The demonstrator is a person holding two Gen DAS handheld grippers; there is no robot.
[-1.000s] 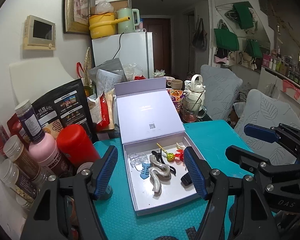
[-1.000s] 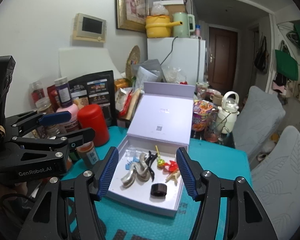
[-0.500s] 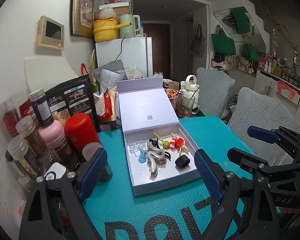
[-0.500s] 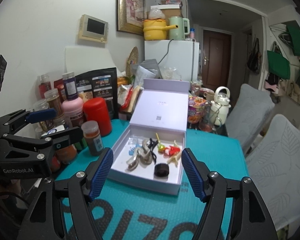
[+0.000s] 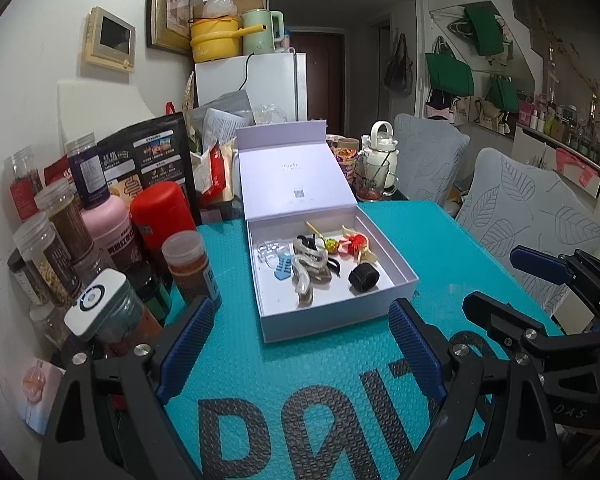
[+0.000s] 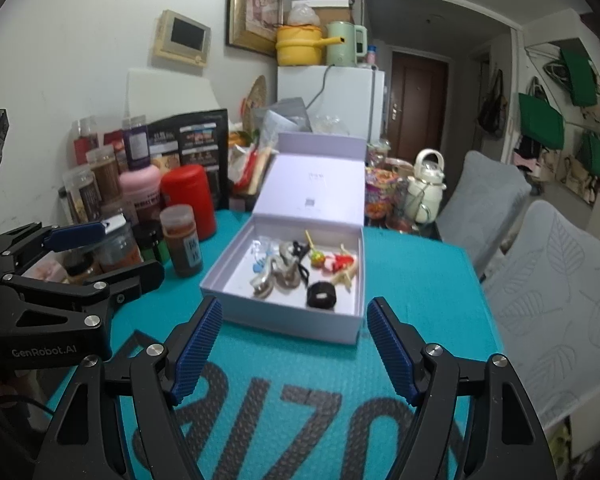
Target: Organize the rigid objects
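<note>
An open lilac box (image 5: 332,320) (image 6: 284,322) lies on the teal mat, its lid (image 5: 292,176) standing up at the back. Inside are a silver claw clip (image 5: 310,270) (image 6: 276,272), a black ring (image 5: 363,277) (image 6: 321,295), a blue fishbone clip (image 5: 283,266), a red clip (image 5: 352,244) and a small green-yellow piece (image 5: 331,244). My left gripper (image 5: 300,306) hangs open just short of the box's front wall, holding nothing. My right gripper (image 6: 294,305) is beside it, also short of the box; its jaws are opening with nothing between them.
Jars and bottles crowd the left side: a red canister (image 5: 160,220), a brown spice jar (image 5: 190,268) and a white-lidded jar (image 5: 100,312). Two grey leaf-patterned chairs (image 5: 532,216) stand at the right edge. A white kettle (image 5: 382,148) sits behind the box.
Both grippers drew back from the box and sank towards the mat. The box, earlier framed by the fingers, now lies ahead of the tips. Both pairs of jaws stand wider.
</note>
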